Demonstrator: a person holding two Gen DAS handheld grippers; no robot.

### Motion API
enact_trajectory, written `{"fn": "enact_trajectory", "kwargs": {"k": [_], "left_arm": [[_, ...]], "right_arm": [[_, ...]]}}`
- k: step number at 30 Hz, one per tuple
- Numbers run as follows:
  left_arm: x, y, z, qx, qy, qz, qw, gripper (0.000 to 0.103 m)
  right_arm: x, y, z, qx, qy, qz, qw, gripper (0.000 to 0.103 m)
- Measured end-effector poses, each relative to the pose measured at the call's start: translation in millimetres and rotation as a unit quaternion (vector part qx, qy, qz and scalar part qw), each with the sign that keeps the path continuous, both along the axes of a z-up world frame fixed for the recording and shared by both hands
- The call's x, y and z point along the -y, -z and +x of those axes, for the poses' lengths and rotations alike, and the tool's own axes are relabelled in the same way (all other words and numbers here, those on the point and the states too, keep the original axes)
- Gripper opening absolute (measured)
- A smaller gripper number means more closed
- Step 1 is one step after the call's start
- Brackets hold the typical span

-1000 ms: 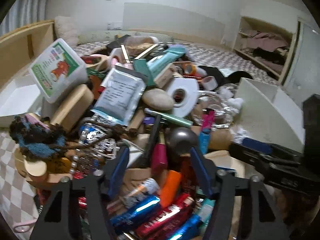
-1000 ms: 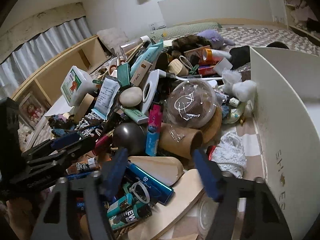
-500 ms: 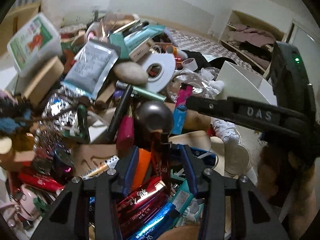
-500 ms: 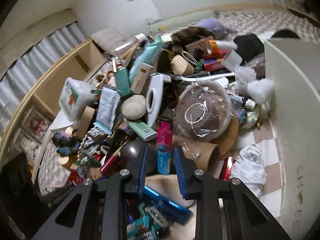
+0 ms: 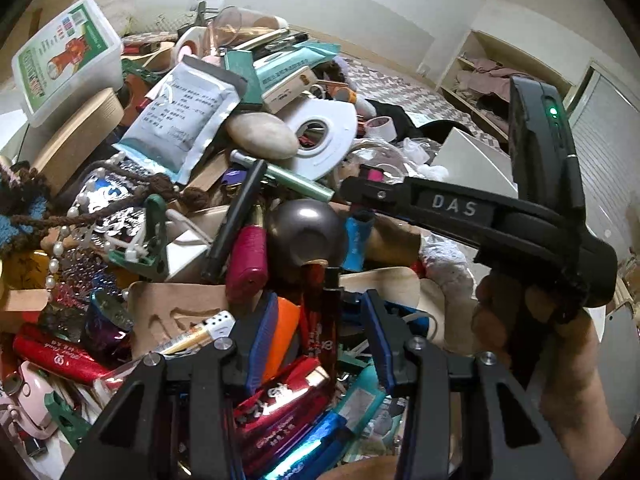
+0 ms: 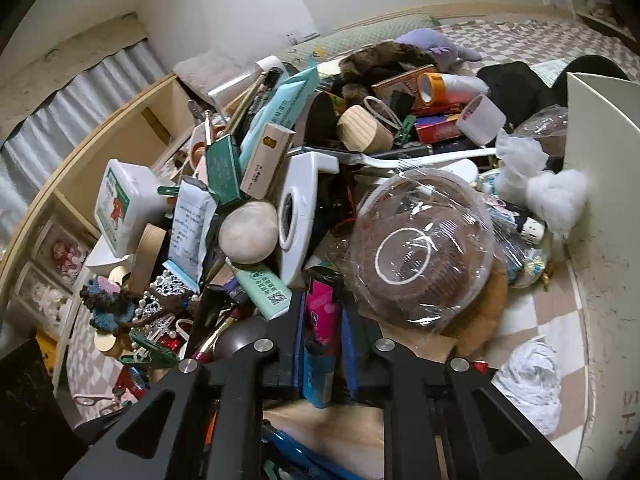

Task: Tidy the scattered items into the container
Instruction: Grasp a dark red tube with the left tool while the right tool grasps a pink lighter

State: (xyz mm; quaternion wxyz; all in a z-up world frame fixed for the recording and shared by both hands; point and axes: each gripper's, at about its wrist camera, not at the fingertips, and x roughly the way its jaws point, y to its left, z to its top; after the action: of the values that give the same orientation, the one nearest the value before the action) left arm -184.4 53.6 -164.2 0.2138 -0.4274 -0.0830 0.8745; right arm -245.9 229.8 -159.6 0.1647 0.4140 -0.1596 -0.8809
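Note:
A big pile of small items lies before both grippers. My right gripper has its blue pads closed on a pink and blue tube beside a clear plastic dome lid. It shows in the left wrist view reaching across, next to a dark metal ball. My left gripper is part open, its jaws straddling a dark red tube and an orange item without pinching them. The white container stands at the right.
A beige stone, a white tape dispenser, a silver sachet, a white lidded box and a bead string fill the pile. White cloth lies on the checked floor by the container wall.
My right gripper moved forward and closed from wide open onto the pink and blue tube. My left gripper moved right and narrowed over the red tubes.

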Motion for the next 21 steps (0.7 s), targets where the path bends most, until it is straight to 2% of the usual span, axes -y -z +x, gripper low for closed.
{"fn": "enact_trajectory", "kwargs": {"k": [5,8,9,15,16,17,18,21], "left_arm": [[-5.7,-0.7,1.1,-0.003,0.009,-0.006,0.9999,0.043],[-8.2,0.6,-0.3,-0.006,0.008,-0.015,0.9998,0.043],[-9.3,1.0,-1.0,-0.007,0.007,-0.018,0.9998,0.043],[-15.2,2.8,-4.9,-0.015,0.007,-0.031,0.9994,0.043],[-15.0,3.6,-5.3,-0.014,0.007,-0.030,0.9994,0.038],[-14.8,4.5,-5.6,-0.013,0.007,-0.030,0.9994,0.026],[-14.6,5.3,-5.9,-0.012,0.007,-0.030,0.9994,0.023],[-14.2,6.8,-6.2,-0.011,0.006,-0.032,0.9994,0.023]], "right_arm": [[-7.6,-8.3,9.5,-0.020,0.012,-0.002,1.000,0.017],[-20.7,-10.9,16.8,-0.022,0.021,-0.026,0.999,0.016],[-24.6,-11.2,19.0,-0.022,0.023,-0.032,0.999,0.012],[-39.1,-15.0,26.4,-0.021,0.031,-0.058,0.998,0.013],[-39.8,-15.7,26.7,-0.022,0.032,-0.059,0.998,0.013],[-40.3,-16.4,26.8,-0.023,0.032,-0.060,0.997,0.013],[-40.4,-16.1,26.7,-0.022,0.032,-0.061,0.997,0.013],[-40.7,-14.8,26.1,-0.019,0.032,-0.064,0.997,0.013]]}}
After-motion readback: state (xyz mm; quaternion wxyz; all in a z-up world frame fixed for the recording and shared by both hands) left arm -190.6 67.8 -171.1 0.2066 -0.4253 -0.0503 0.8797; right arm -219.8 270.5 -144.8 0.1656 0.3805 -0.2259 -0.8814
